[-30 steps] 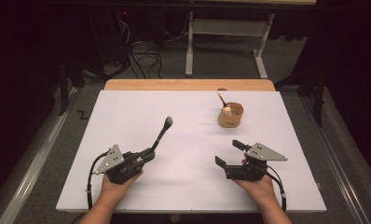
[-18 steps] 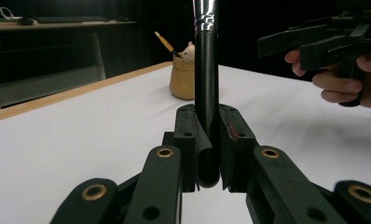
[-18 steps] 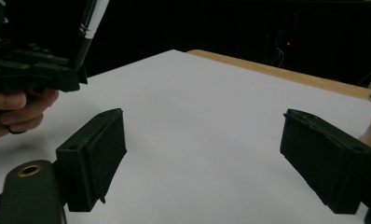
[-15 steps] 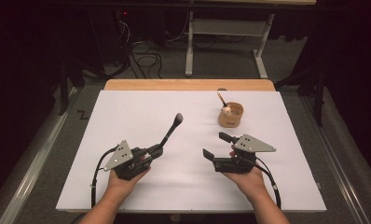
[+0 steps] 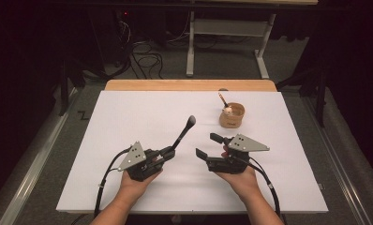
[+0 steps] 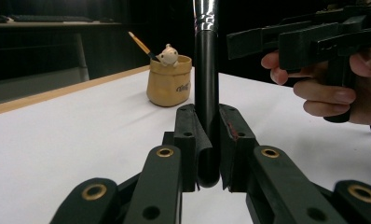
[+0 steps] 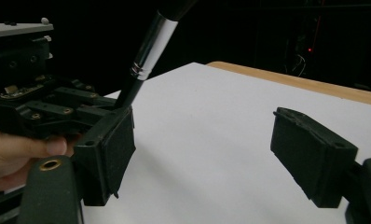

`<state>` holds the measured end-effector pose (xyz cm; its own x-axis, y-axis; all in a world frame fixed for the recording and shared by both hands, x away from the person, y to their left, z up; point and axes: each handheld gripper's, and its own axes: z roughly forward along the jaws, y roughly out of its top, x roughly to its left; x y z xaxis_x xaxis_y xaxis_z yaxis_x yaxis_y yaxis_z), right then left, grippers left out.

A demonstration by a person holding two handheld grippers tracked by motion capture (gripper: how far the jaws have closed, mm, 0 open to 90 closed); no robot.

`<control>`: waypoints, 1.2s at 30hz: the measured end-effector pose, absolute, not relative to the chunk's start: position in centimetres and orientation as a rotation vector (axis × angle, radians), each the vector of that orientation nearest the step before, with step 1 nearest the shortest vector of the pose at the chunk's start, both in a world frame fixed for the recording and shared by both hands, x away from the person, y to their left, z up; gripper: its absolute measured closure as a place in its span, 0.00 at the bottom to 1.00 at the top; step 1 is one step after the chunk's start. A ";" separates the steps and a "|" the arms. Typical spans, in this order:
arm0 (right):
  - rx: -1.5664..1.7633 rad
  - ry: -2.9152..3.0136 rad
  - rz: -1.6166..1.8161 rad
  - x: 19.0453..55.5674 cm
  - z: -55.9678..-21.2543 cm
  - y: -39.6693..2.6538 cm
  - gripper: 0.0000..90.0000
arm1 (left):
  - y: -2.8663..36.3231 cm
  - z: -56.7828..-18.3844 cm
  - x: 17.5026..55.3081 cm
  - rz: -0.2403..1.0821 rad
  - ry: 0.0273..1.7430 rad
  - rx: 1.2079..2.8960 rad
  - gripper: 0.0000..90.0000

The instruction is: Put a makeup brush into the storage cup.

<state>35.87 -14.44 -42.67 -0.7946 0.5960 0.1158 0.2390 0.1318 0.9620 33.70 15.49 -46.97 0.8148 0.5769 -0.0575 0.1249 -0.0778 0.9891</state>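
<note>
the left tongs (image 5: pixel 168 152) sit in the lower left-centre of the high view, clamped narrow on the handle end of a black makeup brush (image 5: pixel 183 133). the brush slants up and to the right from the jaws, its dark head over the white worktop (image 5: pixel 128 117) near the middle of the frame. in the left gripper view the brush handle (image 6: pixel 206 93) stands upright in the middle, pinched between the two black jaws, with its silver band at the top edge.

the right tongs (image 5: pixel 210 146) lie just right of the brush in the lower centre of the high view, jaws wide apart with nothing between them; they have just been closing a little. in the right gripper view the two pads stand far apart over bare worktop, and the brush (image 7: pixel 148 56) crosses the upper left, beside the left-hand pad but not between the pads.

a small tan cup (image 5: pixel 232 115) stands in the upper right part of the worktop, well apart from both tongs, holding a thin brush (image 5: pixel 221 99) and a small pale figure.
</note>
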 end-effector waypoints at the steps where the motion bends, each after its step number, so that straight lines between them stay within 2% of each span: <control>1: 0.813 2.118 1.712 35.8 -42.7 -14.4 0.26 | 15.3 -47.0 33.7 0.407 0.559 1.626 0.88; 11: 0.814 2.111 1.737 35.6 -42.7 -14.0 0.33 | 13.4 -47.1 33.9 0.401 0.538 1.620 0.88; 36: 0.837 2.076 1.888 35.6 -42.5 -13.8 0.62 | 11.0 -47.4 33.6 0.385 0.504 1.629 0.88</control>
<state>35.63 -13.84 -42.53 -0.8156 0.5375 0.2141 0.2640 0.0164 0.9644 33.56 11.04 -47.42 0.8451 0.5329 -0.0425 0.0996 -0.0788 0.9919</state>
